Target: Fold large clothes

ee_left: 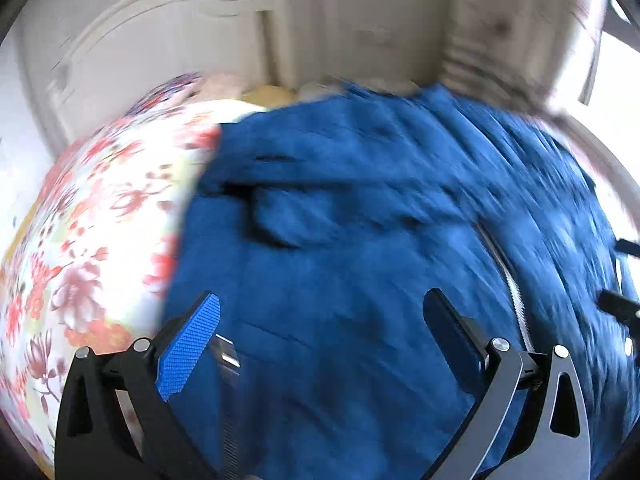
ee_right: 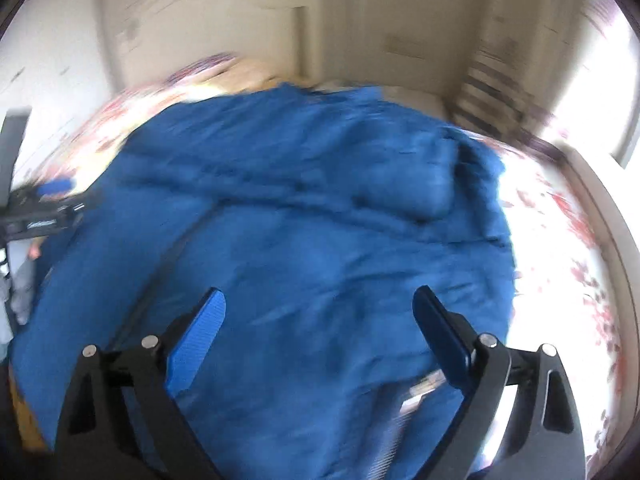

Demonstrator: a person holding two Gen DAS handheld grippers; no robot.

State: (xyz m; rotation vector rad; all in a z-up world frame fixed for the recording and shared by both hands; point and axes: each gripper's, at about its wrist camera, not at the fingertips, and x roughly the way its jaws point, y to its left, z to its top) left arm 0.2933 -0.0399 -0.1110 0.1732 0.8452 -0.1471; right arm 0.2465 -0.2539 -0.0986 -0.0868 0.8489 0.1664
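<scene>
A large blue jacket (ee_left: 360,220) with a zip (ee_left: 516,296) lies spread and rumpled on a bed with a floral sheet (ee_left: 92,216). My left gripper (ee_left: 324,304) hovers over the jacket's left part, open, with nothing between its fingers. In the right wrist view the same blue jacket (ee_right: 300,220) fills the middle, and my right gripper (ee_right: 320,304) hangs open above it, also holding nothing. The left gripper (ee_right: 44,208) shows at that view's left edge. Both views are blurred by motion.
The floral sheet (ee_right: 560,260) extends to the right of the jacket. A cream headboard (ee_left: 160,28) and wall stand behind the bed. A bright window (ee_right: 612,80) is at the far right. Pillows (ee_right: 240,72) lie near the headboard.
</scene>
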